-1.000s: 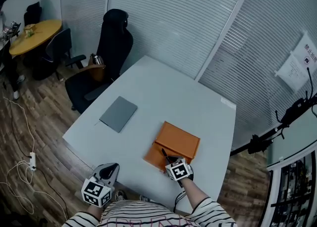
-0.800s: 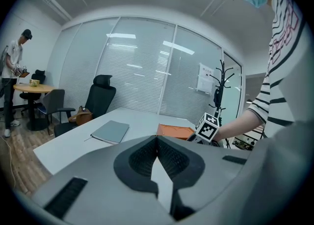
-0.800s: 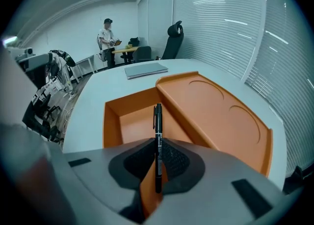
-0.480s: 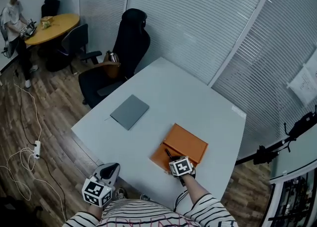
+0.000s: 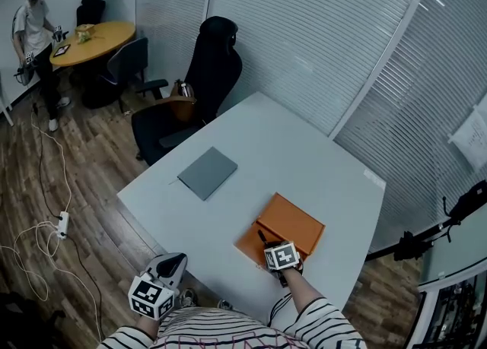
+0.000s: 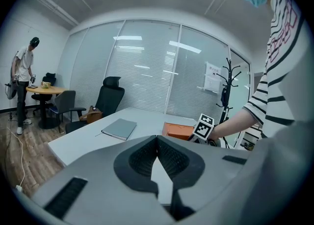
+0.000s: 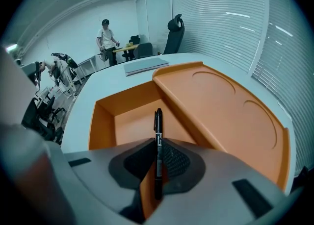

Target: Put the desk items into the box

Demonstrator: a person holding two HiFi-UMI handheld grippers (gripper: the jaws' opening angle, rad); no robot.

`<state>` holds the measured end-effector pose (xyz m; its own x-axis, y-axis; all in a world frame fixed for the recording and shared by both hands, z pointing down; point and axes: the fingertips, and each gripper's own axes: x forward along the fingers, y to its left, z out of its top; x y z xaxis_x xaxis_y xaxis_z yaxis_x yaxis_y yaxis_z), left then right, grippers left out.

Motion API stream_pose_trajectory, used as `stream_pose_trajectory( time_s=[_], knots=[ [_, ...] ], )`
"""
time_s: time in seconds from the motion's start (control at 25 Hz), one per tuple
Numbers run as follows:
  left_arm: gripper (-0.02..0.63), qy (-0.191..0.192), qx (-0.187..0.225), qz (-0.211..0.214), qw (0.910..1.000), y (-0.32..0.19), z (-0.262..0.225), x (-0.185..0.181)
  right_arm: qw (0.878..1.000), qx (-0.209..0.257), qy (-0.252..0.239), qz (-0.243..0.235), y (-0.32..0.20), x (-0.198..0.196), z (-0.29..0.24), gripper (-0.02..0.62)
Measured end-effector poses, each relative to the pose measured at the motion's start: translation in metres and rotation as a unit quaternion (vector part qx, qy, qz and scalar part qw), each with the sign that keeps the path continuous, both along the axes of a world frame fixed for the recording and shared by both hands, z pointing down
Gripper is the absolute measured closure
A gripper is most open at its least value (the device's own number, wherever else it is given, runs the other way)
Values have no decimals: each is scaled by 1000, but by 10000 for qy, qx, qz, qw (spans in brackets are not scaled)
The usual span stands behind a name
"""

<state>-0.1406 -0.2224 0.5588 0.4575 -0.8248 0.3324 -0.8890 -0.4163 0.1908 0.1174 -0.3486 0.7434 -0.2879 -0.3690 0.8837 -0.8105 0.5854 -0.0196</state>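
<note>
An orange box lies open near the table's front edge, its lid resting against its far side. My right gripper hovers over the box's front and is shut on a black pen. The pen points out over the empty compartment, beside the lid. A grey notebook lies flat at the table's left, also in the left gripper view as the notebook. My left gripper is shut on nothing, held low off the table's front edge. Its jaws face the table.
A black office chair stands at the table's far left corner. Further left a person stands by a round yellow table with chairs. Cables and a power strip lie on the wood floor. Blinds-covered glass walls close the far side.
The head view has swung, so the table sits more to the right and the person by the round table has come into sight. Both grippers have kept their places; the pen stays held over the box.
</note>
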Motion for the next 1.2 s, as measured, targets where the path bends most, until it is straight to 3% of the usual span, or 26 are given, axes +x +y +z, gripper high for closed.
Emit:
stream_pose_trajectory(
  time_s=[0.36,0.64,0.88,1.2],
  knots=[
    [583,-51,-8,117,9999,1,-3,6,9998,118,-79,153,-3,1,-7,533],
    [583,-46,-6,246,9997,-1,-2,10,9990,304,-221,227,3,1,-20,492],
    [583,-15,9,448,9990,-7,-2,19,9926,879,-606,575,3,3,-55,491],
    [583,27,45,826,9966,-17,-2,35,9694,1836,-1269,1026,17,3,-124,506]
  ],
)
